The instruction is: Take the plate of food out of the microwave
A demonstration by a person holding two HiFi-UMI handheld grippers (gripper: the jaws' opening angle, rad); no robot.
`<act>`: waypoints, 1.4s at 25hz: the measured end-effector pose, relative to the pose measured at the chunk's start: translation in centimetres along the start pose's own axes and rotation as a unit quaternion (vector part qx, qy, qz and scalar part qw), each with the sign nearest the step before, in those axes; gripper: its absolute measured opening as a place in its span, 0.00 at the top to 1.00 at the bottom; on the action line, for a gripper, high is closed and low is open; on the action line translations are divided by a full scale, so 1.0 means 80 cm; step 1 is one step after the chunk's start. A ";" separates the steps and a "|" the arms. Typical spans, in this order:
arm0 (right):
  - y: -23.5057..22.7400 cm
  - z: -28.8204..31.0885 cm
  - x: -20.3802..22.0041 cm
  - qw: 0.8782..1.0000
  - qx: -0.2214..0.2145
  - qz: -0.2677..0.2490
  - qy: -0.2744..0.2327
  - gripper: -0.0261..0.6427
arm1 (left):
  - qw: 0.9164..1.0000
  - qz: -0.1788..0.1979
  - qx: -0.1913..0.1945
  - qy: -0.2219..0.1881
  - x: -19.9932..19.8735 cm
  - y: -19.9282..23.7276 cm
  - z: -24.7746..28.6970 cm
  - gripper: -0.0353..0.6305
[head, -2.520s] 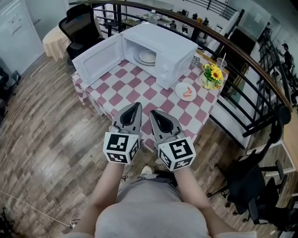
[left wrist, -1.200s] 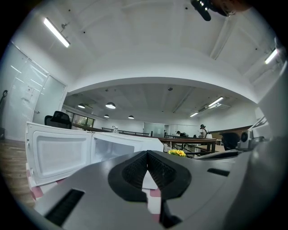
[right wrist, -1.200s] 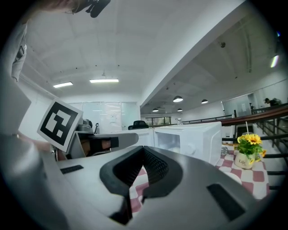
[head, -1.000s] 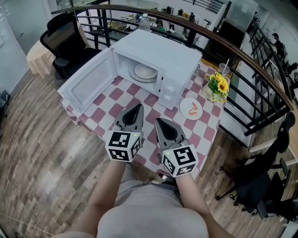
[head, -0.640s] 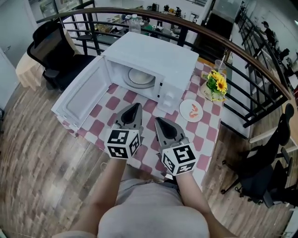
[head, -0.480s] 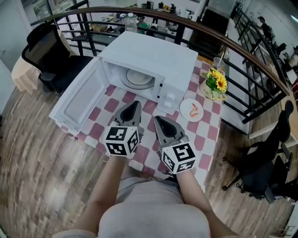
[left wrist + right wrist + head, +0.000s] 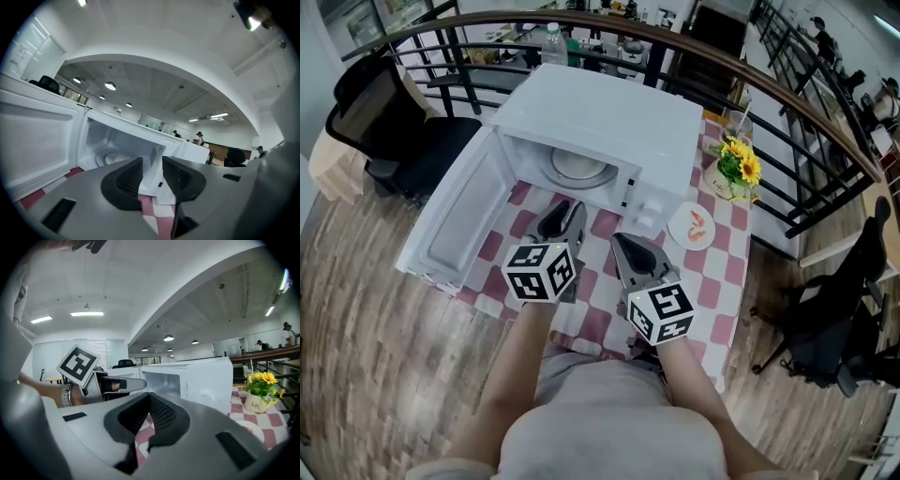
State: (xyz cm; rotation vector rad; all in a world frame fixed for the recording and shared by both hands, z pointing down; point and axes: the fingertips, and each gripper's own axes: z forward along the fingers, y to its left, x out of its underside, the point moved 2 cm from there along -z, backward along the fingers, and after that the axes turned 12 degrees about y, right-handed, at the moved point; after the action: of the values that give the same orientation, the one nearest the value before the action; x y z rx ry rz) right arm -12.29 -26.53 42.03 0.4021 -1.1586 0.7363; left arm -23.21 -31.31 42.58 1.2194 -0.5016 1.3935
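Note:
The white microwave (image 7: 609, 122) stands on the checkered table (image 7: 598, 302) with its door (image 7: 455, 225) swung open to the left. A white plate (image 7: 578, 167) lies inside the cavity; I cannot make out any food on it. The same plate (image 7: 108, 158) shows in the left gripper view. My left gripper (image 7: 569, 207) is just before the opening; its jaws have just been opening and stand slightly apart (image 7: 152, 163) with nothing between them. My right gripper (image 7: 620, 243) hovers over the table to its right, jaws shut and empty (image 7: 149, 397).
A small plate with orange food (image 7: 692, 226) lies on the table right of the microwave, beside a pot of yellow flowers (image 7: 734, 164). A dark railing (image 7: 787, 98) runs behind the table. A black chair (image 7: 380, 117) stands at the left.
The view has closed in on the table. Both grippers have moved forward toward the microwave; the left one has gone further, rolled a little, and now sits at the opening.

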 end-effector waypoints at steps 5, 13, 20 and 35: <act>-0.005 0.016 0.003 1.000 0.015 0.002 0.016 0.93 | 0.997 -0.072 0.022 0.017 0.003 0.032 0.021 0.60; -0.011 0.034 0.016 0.999 0.039 0.019 0.033 0.93 | 0.981 -0.181 0.039 0.059 0.023 0.079 0.059 0.53; -0.007 0.065 0.019 0.997 0.055 0.035 0.033 0.93 | 0.958 -0.263 0.042 0.110 0.046 0.114 0.100 0.53; -0.016 0.122 0.038 0.988 0.128 0.071 0.058 0.93 | 0.899 -0.400 0.013 0.177 0.090 0.173 0.174 0.49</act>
State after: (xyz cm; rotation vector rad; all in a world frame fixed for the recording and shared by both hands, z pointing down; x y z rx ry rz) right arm -17.37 -32.70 48.51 0.4883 -0.9934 1.0252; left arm -29.11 -43.32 58.68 0.9825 0.2709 0.8622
